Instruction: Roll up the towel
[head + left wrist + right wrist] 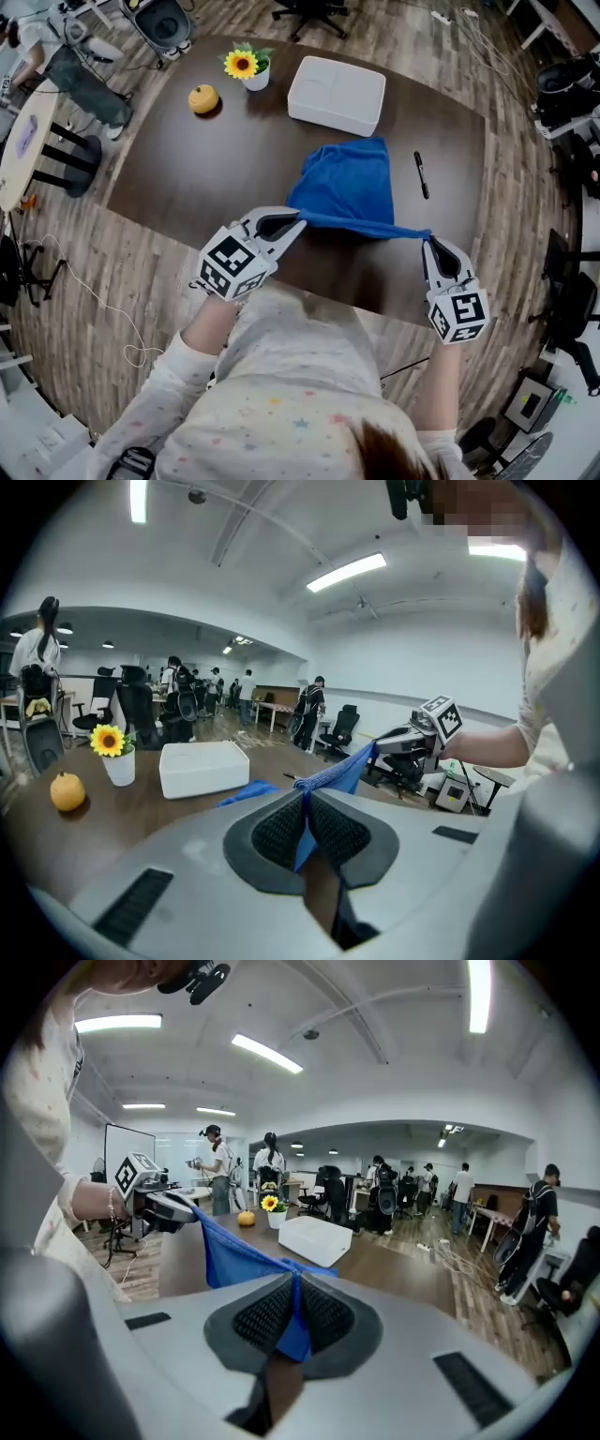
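A blue towel (342,186) hangs stretched between my two grippers, its far part resting on the dark table (187,178). My left gripper (298,222) is shut on the towel's near left corner; the cloth (330,775) runs out from between its jaws. My right gripper (429,240) is shut on the near right corner, blue cloth (230,1255) pinched between its pads (319,1314). The taut edge runs between both grippers above the table's near edge. Each gripper shows in the other's view: the right gripper (412,740) and the left gripper (164,1206).
A white box (337,95) stands behind the towel. A potted sunflower (246,67) and an orange fruit (203,98) sit at the back left. A black pen (421,174) lies right of the towel. Office chairs and people fill the room beyond.
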